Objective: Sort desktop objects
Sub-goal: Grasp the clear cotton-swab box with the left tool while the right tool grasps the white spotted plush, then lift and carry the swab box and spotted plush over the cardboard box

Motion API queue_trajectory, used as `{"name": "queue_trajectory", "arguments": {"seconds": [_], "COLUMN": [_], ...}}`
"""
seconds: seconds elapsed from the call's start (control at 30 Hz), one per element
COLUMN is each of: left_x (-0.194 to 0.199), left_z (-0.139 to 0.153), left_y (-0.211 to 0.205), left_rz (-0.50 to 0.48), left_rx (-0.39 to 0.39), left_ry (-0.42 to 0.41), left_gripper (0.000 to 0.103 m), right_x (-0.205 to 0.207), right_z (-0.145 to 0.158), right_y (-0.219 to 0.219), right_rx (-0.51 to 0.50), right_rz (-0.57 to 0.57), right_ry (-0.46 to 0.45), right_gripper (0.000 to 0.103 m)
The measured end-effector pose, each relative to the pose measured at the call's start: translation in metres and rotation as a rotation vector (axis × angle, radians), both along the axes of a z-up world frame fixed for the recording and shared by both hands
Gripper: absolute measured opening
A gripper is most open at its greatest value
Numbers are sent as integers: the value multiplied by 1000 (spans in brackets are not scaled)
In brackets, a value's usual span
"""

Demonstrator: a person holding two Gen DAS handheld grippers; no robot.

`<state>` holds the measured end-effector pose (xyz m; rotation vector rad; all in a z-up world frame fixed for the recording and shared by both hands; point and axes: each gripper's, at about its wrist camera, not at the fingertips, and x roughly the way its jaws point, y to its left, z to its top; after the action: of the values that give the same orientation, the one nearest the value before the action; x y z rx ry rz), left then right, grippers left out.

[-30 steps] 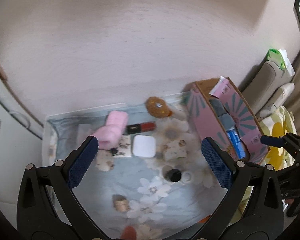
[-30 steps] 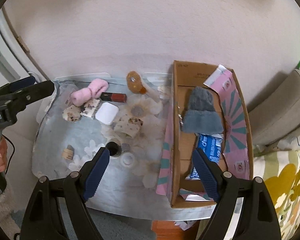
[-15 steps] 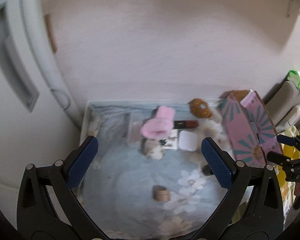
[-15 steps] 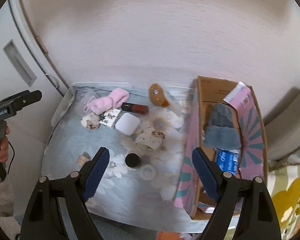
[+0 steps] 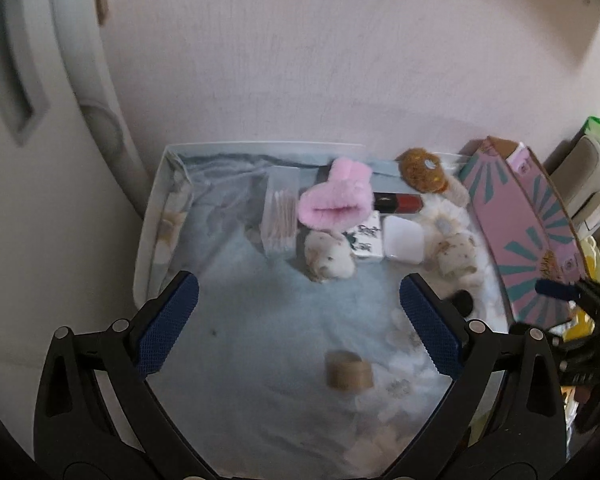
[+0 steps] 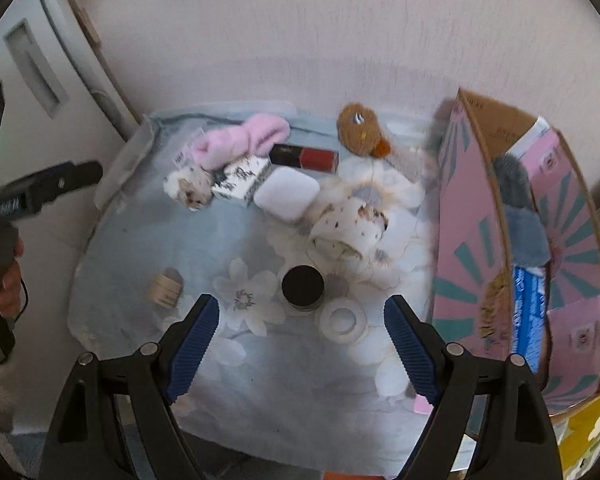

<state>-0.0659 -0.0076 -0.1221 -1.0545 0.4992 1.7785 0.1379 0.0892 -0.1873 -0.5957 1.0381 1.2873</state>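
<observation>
Both claws are spread wide and hold nothing. A little brown roll (image 5: 349, 371) sits between the left claw's (image 5: 298, 324) fingers. A black jar (image 6: 302, 285) sits just ahead of the right claw (image 6: 300, 346).

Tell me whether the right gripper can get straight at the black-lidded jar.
Probably yes. The right gripper is open and empty, and the black-lidded jar stands just ahead between its fingers. The white tape ring sits close beside it, the only likely nuisance.
</observation>
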Motion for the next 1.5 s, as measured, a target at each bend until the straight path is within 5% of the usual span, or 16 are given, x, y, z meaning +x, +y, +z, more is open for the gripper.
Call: {"name": "queue_trajectory", "arguments": {"seconds": [0.6, 0.77, 0.83, 0.87, 1.1, 1.5], "left_x": [-64, -69, -69, -68, -65, -62], "left_z": [-85, -98, -101, -102, -100, -52], "left_y": [73, 73, 74, 75, 74, 48], "left_rz": [-44, -62, -72, -80, -73, -14], "left_rx": [-68, -52, -40, -39, -43, -17], "left_ry": [-46, -103, -134, -141, -128, -55], "left_gripper": [78, 53, 36, 30, 28, 28], "right_x": [39, 45, 49, 51, 52, 46], "right_z": [-53, -63, -71, -74, -73, -34], "right_y": [63, 74, 78, 79, 78, 55], "right_rx": [-17, -38, -56, -68, -64, -36], "right_rz": [-240, -261, -265, -268, -273, -261], "right_ry": [21, 17, 37, 45, 41, 32], "right_gripper": [82, 79, 55, 54, 40, 39]}}
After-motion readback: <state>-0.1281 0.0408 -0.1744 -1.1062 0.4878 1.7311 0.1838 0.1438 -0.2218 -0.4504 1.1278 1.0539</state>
